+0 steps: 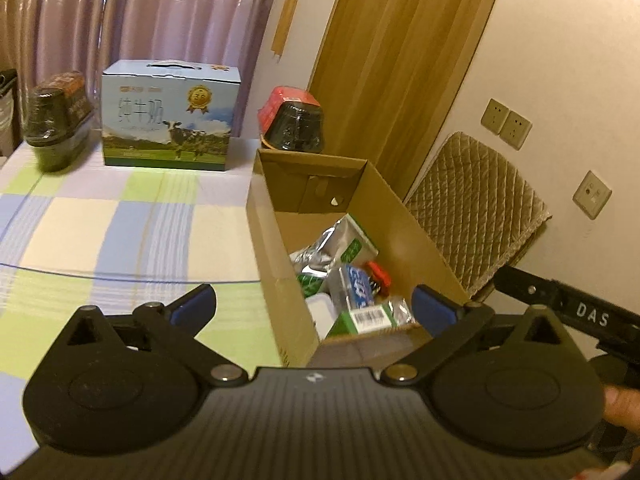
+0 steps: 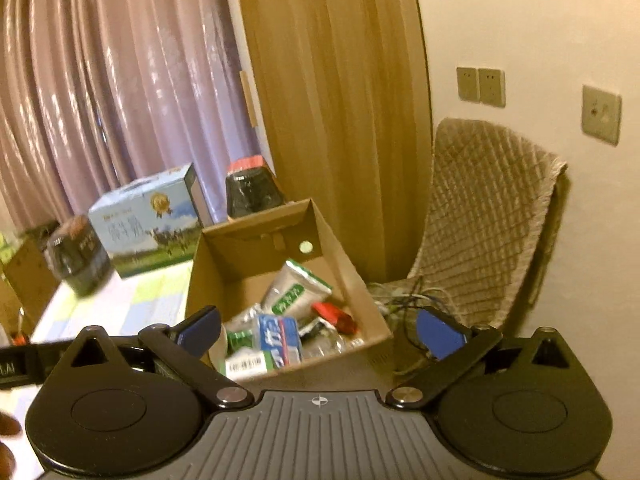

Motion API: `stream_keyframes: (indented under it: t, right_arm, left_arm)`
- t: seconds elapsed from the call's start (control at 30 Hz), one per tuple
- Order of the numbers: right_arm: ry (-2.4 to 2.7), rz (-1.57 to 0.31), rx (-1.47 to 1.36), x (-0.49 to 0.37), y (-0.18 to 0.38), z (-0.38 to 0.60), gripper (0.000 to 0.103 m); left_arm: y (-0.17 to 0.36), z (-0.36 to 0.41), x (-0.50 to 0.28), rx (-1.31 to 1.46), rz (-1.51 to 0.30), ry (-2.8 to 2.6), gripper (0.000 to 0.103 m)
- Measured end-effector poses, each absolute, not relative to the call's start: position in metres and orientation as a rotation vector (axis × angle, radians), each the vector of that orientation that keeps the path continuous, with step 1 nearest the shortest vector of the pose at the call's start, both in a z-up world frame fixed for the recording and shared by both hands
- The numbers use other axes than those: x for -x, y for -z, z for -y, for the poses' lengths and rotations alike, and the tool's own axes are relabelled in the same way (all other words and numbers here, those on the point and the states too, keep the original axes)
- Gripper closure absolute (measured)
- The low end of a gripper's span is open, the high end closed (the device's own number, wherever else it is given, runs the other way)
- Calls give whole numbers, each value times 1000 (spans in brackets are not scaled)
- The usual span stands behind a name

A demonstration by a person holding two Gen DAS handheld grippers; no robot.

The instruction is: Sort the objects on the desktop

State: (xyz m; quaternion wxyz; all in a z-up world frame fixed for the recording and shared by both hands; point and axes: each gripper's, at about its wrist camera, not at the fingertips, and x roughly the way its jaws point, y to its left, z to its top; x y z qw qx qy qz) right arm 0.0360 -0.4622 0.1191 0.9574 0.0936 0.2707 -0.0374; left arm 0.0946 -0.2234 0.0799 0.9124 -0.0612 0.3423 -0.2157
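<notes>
Both the left claw (image 1: pixel 314 304) and the right claw (image 2: pixel 320 330) hung released and empty near the cardboard box (image 1: pixel 276 240) of sorted items on the desk (image 1: pixel 120 220).

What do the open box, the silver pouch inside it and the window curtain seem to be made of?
Open box: plain brown cardboard, matte, with folded flaps.
Silver pouch: probably metallic foil, crinkled and shiny.
Curtain: purple fabric, likely satin-like, with glossy vertical folds.
</notes>
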Motion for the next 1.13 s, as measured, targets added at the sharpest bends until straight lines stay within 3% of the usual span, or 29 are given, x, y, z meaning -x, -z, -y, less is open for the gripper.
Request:
stream_keyframes:
  t: [0.43, 1.13]
  right_arm:
    - [37, -650, -173, 16, -116, 441, 2]
    - [38, -665, -170, 21, -113, 439, 2]
  left_arm:
    - [-86, 207, -44, 118, -742, 394, 1]
    - [-80, 207, -41, 137, -739, 399, 1]
